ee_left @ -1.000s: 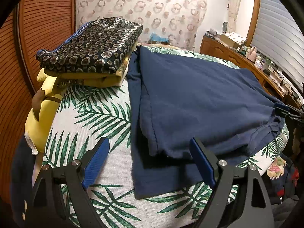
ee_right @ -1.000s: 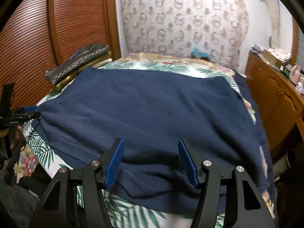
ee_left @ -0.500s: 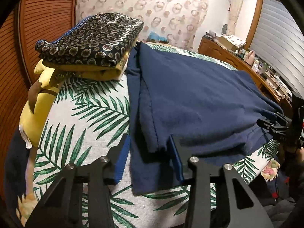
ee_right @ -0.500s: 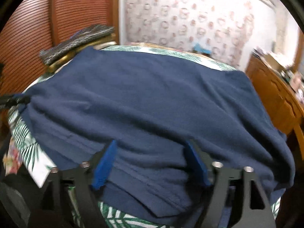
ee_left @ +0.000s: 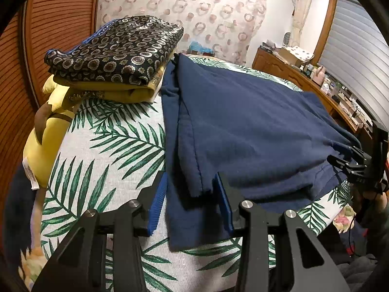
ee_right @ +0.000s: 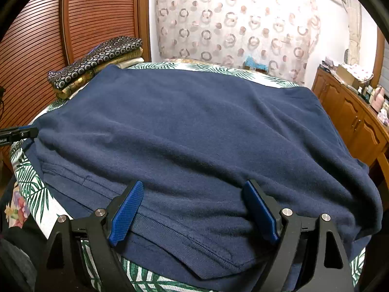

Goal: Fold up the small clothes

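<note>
A navy blue garment [ee_left: 243, 126] lies folded over itself on a palm-leaf sheet [ee_left: 109, 150]; it fills the right wrist view [ee_right: 194, 126]. My left gripper [ee_left: 190, 200] is open, its blue pads straddling the garment's near left corner where the upper layer ends. My right gripper [ee_right: 193, 215] is open wide, pads resting on the garment's near edge. The right gripper also shows at the right edge of the left wrist view [ee_left: 359, 170]. The left gripper's tip shows at the left edge of the right wrist view [ee_right: 17, 133].
A stack of folded clothes, dark patterned on top [ee_left: 116, 51] over yellow ones [ee_left: 116, 92], sits at the far left of the bed [ee_right: 97, 58]. A yellow plush [ee_left: 46, 136] hangs off the left side. A wooden dresser [ee_right: 352, 121] stands on the right.
My left gripper has narrowed from wide open and moved forward onto the garment's near left corner. My right gripper has moved forward over the near edge and opened wider.
</note>
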